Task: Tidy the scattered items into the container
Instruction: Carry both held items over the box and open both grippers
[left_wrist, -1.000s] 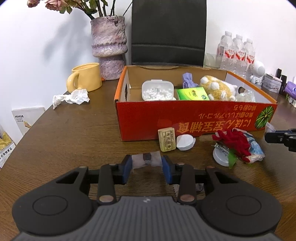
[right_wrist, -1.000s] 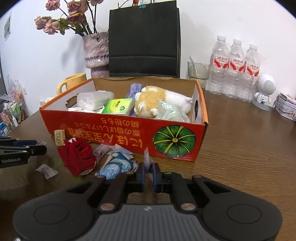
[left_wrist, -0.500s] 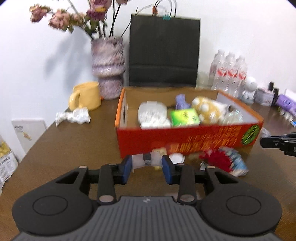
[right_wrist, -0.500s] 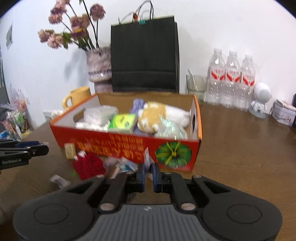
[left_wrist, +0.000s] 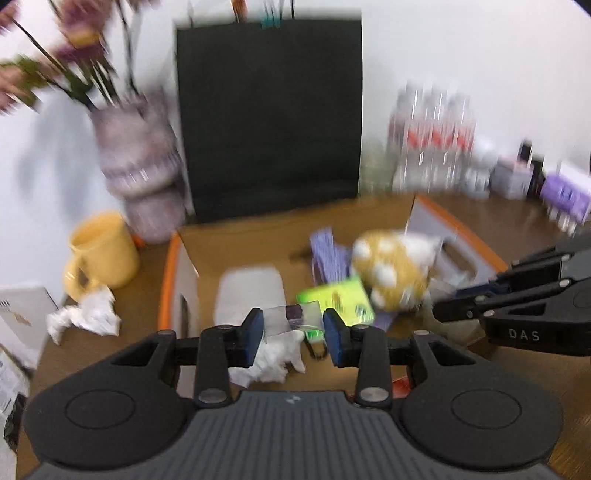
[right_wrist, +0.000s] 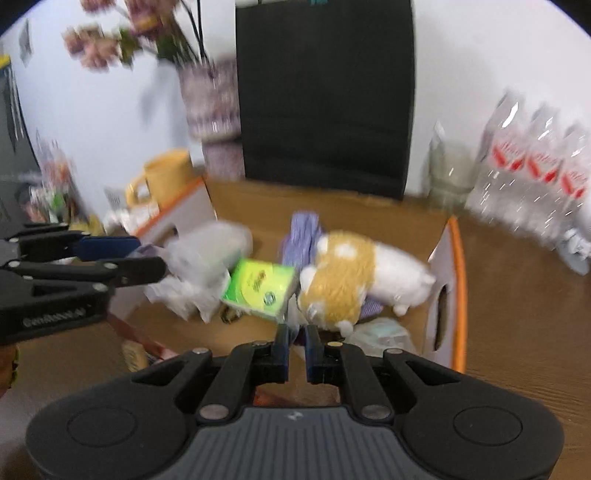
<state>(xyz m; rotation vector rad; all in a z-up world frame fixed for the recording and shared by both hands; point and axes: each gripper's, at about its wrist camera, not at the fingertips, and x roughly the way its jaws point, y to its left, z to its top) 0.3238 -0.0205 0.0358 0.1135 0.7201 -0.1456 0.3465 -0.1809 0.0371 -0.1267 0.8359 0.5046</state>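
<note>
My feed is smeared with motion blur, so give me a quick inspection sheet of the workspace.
Surface: brown wooden table, bare on the right.
Job's things: orange cardboard box holds plush toy, green packet, white lidded tub, purple cloth.
Clutter: crumpled tissue, yellow mug left of the box.
Grippers: left tongs clamp a small clear packet over the box; right tongs nearly shut on a thin scrap, too blurred to identify.
Cables: nothing seen.
Surroundings: black bag, vase, water bottles.
</note>
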